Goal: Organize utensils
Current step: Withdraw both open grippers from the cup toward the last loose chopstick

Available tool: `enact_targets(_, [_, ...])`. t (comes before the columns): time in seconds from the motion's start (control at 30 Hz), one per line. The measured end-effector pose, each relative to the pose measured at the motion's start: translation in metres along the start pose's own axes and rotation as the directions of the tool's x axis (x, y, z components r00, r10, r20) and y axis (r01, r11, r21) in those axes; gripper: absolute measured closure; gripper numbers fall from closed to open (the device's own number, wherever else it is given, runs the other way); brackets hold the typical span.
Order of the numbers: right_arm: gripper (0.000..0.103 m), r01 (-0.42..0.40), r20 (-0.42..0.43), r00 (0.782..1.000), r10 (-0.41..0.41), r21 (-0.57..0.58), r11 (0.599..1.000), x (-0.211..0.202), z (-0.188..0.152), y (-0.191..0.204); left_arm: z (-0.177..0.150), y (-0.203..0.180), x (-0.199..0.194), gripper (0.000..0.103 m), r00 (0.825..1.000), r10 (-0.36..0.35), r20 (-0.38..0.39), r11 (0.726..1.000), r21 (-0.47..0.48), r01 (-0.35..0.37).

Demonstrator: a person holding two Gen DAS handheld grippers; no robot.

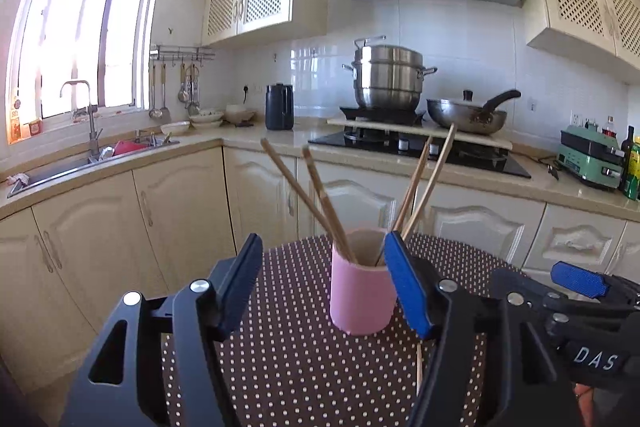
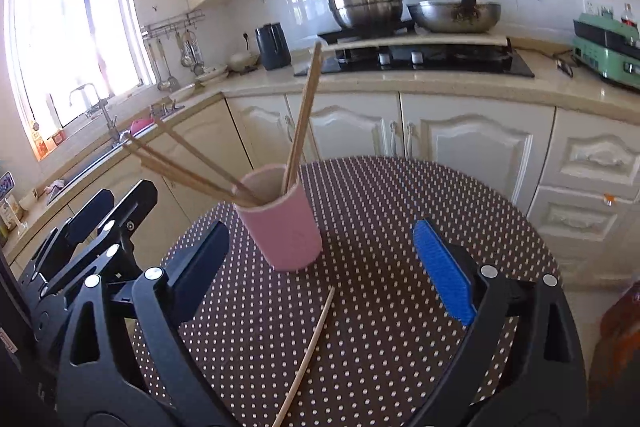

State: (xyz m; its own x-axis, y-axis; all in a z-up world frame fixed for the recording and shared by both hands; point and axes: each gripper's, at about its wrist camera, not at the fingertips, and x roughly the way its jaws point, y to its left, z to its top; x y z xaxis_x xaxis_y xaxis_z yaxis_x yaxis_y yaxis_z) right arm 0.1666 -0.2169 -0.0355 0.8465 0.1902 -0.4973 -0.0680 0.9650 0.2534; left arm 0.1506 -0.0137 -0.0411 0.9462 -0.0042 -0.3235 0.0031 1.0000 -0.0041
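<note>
A lone wooden chopstick (image 2: 310, 355) lies flat on the polka-dot desk (image 2: 400, 307) at lower centre of the right wrist view, just short of the pink holder cup (image 2: 286, 227), where four chopsticks (image 2: 304, 119) already lean. The right claw (image 2: 320, 275) hangs spread and empty above it; the left claw (image 1: 324, 287), also spread, frames the cup without gripping. The likely best move: lower squarely, pinch near mid-shaft, then tip it upright before dropping it in.
</note>
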Motion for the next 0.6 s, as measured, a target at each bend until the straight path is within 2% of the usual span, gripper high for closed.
enact_targets(0.3, [0.011, 0.057, -0.15, 0.988, -0.047, 0.066, 0.996, 0.024, -0.044, -0.014, -0.047, 0.002, 0.02, 0.04, 0.987, -0.016, -0.159, 0.999, 0.026, 0.021])
enact_targets(0.5, [0.011, 0.125, -0.219, 0.97, -0.107, 0.07, 0.99, 0.037, -0.065, -0.018, -0.073, 0.008, 0.034, 0.04, 0.956, -0.037, -0.29, 0.999, 0.025, 0.047])
enact_targets(0.6, [0.011, 0.157, -0.238, 0.961, -0.139, 0.059, 0.986, 0.043, -0.07, -0.015, -0.078, 0.013, 0.037, 0.04, 0.948, -0.045, -0.315, 0.999, 0.008, 0.05])
